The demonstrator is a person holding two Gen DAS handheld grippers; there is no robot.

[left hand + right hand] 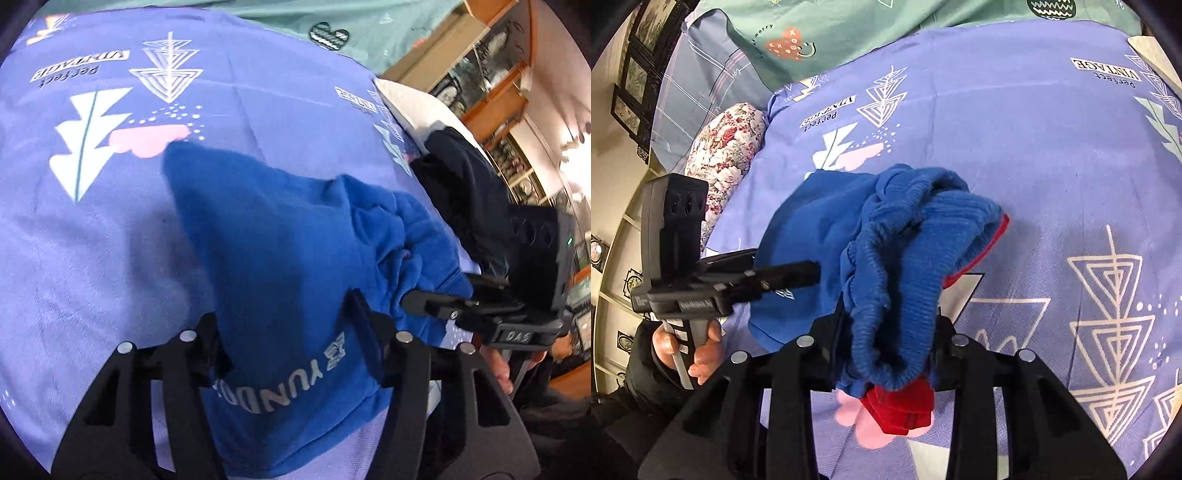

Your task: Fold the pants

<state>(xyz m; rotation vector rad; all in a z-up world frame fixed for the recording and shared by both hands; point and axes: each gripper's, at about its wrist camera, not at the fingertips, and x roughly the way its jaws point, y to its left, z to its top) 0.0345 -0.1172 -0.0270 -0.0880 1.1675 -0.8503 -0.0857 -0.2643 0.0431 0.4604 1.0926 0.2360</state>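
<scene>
Left gripper (pixel 295 332) part-closed, pinching smooth blue pants (pixel 280 236) at printed-lettering edge, fabric taut between pads; right gripper (pixel 886 332) narrower, pinching bunched ribbed waistband (pixel 905 266), knit thick, corrugated; red lining (pixel 901 410) hangs just below right claw; pants lifted, slung between both claws above bed; bedsheet (pixel 92 240) beneath, lilac, fine-woven, printed triangles and white leaf shapes; floral cushion (pixel 727 147) far left of right claw; green duvet (pixel 871 37) beyond.
</scene>
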